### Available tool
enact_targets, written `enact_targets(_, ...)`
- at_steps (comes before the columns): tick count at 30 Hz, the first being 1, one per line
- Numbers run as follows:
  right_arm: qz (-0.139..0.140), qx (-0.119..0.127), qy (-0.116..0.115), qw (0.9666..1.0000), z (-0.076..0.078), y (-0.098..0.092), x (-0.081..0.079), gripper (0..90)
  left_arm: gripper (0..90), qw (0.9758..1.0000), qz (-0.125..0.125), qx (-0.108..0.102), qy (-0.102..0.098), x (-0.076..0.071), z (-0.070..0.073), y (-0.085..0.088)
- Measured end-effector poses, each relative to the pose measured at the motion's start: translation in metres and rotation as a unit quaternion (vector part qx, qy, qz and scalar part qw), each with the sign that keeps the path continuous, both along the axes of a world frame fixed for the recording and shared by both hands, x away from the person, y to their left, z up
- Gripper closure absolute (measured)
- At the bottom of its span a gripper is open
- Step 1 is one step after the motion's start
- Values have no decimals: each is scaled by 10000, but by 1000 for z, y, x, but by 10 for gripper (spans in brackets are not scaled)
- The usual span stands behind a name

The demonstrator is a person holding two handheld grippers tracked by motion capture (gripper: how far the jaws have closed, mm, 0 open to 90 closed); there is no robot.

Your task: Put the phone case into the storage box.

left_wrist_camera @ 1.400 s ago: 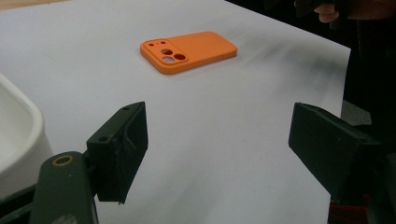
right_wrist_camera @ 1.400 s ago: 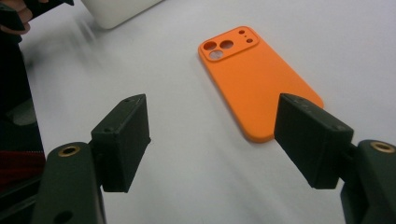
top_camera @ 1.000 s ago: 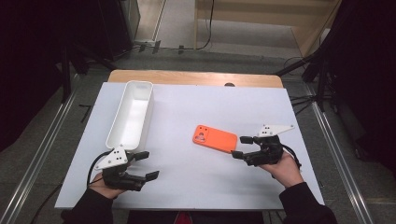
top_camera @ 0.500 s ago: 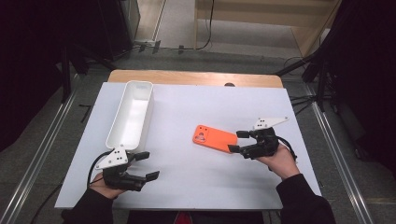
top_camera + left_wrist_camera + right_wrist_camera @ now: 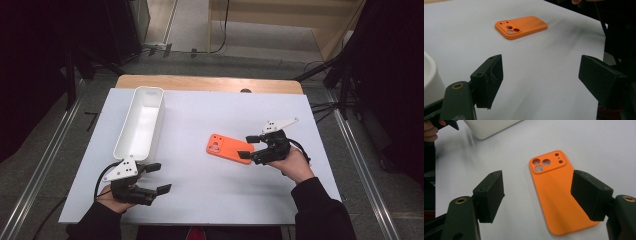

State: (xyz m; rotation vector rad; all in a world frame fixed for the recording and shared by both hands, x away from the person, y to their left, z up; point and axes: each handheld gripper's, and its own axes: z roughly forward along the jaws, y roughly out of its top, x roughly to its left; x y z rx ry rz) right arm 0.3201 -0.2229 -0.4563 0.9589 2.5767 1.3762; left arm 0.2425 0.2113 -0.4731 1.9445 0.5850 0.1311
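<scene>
Your right gripper (image 5: 251, 147), jaws wide and empty, sits at the orange phone case (image 5: 230, 148) in frame centre, its long axis running lengthwise between them, far nearer than your left gripper (image 5: 150, 178)

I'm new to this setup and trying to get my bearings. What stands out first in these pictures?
The orange phone case catches the eye at once, lying flat with its camera cutouts up on the white table, right of centre. The right gripper sits at its near end, open, jaws on either side of that end. At the left, a long white tray lies empty, with the left gripper open just below it.
</scene>
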Motion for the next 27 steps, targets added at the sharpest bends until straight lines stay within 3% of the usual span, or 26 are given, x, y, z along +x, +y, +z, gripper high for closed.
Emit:
enact_targets(13,454,198,-62,9988,9,8,19,128,202,10000,-3,-5,34,0,0,0)
enact_targets(22,696,138,-108,9974,6,18,31,99,202,10000,-16,7,28,0,0,0)
enact_targets(27,665,-66,-77,9977,1,23,38,101,202,10000,-16,-7,25,0,0,0)
